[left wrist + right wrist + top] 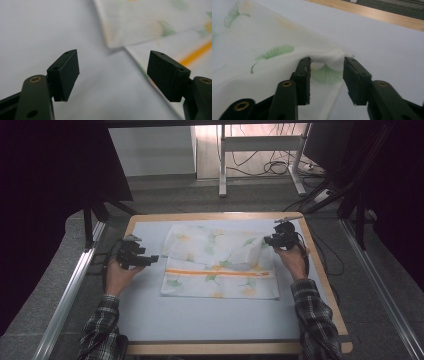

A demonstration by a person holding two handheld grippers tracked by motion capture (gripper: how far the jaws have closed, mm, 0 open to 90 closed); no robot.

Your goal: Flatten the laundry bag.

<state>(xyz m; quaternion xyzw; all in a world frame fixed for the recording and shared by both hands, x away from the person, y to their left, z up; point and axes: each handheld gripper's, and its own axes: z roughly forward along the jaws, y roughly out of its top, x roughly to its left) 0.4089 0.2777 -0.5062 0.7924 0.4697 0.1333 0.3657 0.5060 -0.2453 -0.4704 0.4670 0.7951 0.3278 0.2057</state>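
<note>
blurred cloth, cropped jaws and forearms, an uncertain grip

in the left gripper view the printed cloth (160, 22) is out of focus and runs off the top and right edges, its leaf marks only soft smudges. the left gripper (112, 75) is cut off at the bottom edge there. in the right gripper view the cloth's near corner bunches between the jaws of the right gripper (327, 80), hiding whether they pinch it. in the high view both plaid sleeves (100, 330) leave the bottom edge, and the gripper jaws are too small to read.
</note>
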